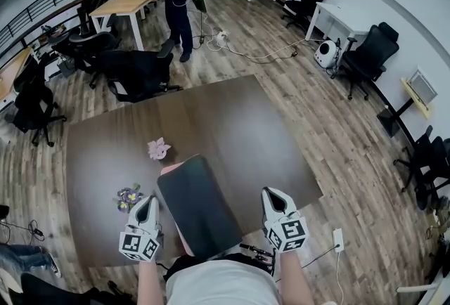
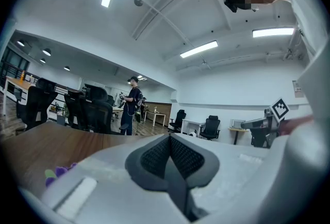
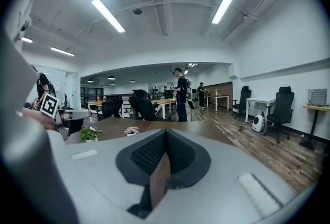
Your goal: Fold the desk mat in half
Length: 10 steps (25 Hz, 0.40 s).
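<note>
Mat [image 1: 200, 209] probably folded already; left gripper [image 1: 148, 201] and right gripper [image 1: 273, 194] clenched, empty, either side of it; next only needs an edge check.

Dark grey desk mat [image 1: 200, 209], wood-grain brown table [image 1: 239, 128]

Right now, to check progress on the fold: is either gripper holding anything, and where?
Nothing is held: the left gripper and right gripper are shut and empty, flanking the desk mat.

Left gripper [image 1: 148, 202] and right gripper [image 1: 272, 194] are held side by side, pointed toward 12 o'clock, jaws closed on nothing.
</note>
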Motion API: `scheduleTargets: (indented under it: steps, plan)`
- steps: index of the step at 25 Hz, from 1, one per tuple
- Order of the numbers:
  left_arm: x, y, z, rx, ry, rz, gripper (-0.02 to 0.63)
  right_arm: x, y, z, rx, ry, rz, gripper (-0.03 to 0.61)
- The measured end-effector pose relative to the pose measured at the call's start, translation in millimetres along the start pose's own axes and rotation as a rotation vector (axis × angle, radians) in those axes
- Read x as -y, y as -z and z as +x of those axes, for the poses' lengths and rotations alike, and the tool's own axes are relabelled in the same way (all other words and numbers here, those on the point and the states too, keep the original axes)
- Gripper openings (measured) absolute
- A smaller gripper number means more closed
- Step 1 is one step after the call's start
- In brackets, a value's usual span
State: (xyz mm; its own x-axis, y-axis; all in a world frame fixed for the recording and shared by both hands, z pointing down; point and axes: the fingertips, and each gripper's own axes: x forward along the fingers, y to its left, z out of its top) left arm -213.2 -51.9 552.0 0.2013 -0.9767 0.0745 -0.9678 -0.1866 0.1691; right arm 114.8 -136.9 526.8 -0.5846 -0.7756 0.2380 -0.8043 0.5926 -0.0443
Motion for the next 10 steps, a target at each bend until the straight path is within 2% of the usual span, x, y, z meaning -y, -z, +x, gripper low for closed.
scheduleTargets:
  steps: [10]
  plan:
    - [-4.2,5.1,-1.2,-0.013,-0.005,-0.004,0.003,-3.0,0.9,-0.9,-0.008,0.002,0.005,-0.002]
